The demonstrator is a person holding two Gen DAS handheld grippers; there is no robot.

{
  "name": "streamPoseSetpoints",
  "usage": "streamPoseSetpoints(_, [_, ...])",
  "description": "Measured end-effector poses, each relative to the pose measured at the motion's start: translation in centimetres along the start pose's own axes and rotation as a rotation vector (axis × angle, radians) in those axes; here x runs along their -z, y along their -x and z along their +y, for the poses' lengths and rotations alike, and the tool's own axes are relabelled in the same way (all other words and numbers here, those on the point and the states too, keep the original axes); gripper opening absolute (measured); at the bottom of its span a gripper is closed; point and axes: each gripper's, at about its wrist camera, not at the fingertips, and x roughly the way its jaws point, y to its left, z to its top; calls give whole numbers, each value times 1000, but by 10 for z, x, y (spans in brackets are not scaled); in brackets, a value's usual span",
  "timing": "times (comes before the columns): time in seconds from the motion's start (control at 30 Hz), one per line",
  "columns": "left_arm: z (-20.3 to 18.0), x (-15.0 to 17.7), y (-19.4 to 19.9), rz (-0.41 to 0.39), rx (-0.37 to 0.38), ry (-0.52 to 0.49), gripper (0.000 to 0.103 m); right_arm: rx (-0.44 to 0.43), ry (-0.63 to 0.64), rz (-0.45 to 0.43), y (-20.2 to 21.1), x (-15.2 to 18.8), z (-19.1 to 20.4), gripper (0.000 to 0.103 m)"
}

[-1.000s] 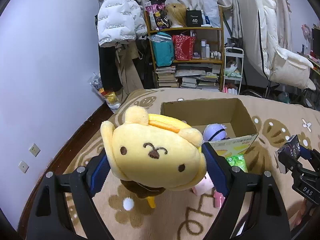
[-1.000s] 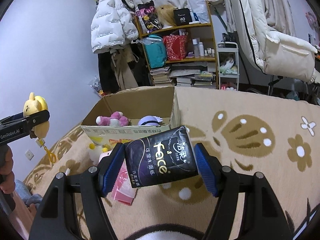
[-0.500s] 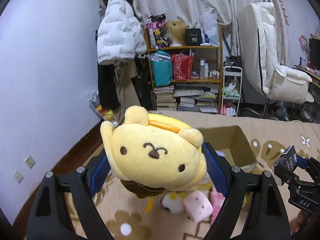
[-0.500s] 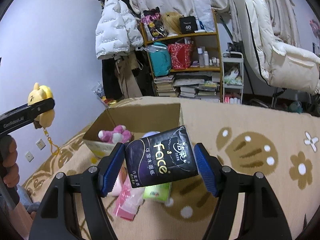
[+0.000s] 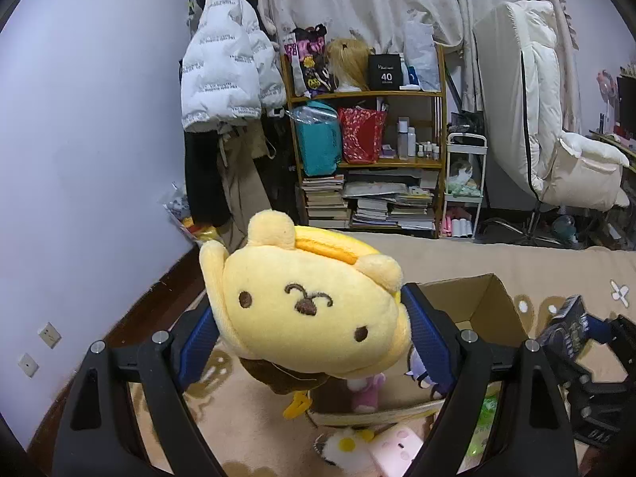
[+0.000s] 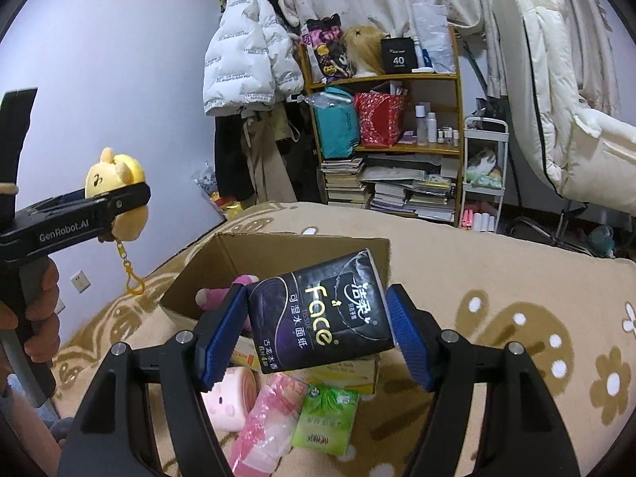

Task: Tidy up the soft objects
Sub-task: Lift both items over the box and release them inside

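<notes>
Box (image 6: 278, 254) sits open on the rug, a pink plush (image 6: 216, 296) inside. Left gripper (image 5: 310, 334) clamps the yellow plush (image 5: 306, 310) at the box's 9 o'clock. Right gripper (image 6: 314, 334) squeezes the tissue pack (image 6: 318, 314) at the box's 6 o'clock.

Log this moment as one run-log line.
left gripper: shut on yellow plush, raised | right gripper: shut on black tissue pack, raised | cardboard box: open, pink plush inside
</notes>
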Motion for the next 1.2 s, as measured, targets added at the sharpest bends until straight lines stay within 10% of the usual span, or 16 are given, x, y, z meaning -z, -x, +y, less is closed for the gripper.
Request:
streamPoseSetpoints(0.83, [-32,29,-81,210,116,-10,92,26,21,153,-76,10,-3,75])
streamPoseSetpoints(1.2, [-31,31,-70,227,91,-19,103,41,-17,119,-48,10,-5,102])
